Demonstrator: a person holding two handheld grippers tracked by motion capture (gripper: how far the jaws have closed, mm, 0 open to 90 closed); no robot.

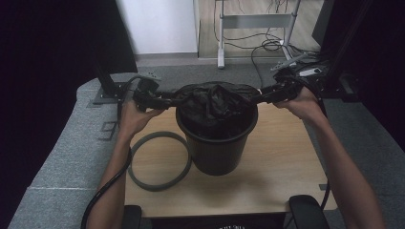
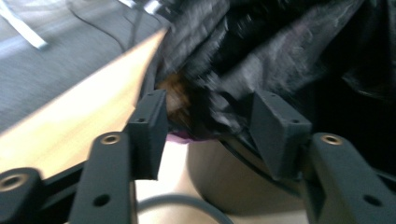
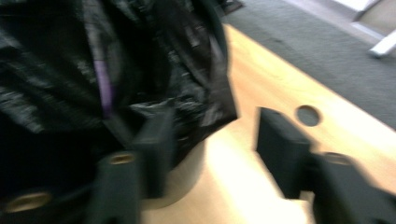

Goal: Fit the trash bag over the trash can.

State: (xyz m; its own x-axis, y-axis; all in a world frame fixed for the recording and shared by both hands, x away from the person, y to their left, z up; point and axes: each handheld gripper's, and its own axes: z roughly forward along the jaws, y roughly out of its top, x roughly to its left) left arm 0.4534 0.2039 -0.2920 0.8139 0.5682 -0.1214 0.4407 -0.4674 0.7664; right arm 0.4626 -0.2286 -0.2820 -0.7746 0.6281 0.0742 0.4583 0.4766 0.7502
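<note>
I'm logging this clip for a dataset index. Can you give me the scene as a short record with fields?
surface: wooden table
main object: black bin, upright
liner: black bag draped over the bin's mouth
beside bin: grey ring lying flat, to the bin's left
left gripper: jaws open at the bag's edge
right gripper: jaws open, beside the bag's edge
image quality: both gripper views blurred

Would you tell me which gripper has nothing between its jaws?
The right gripper: bare table shows between its jaws, while the left gripper straddles the bag.
</note>
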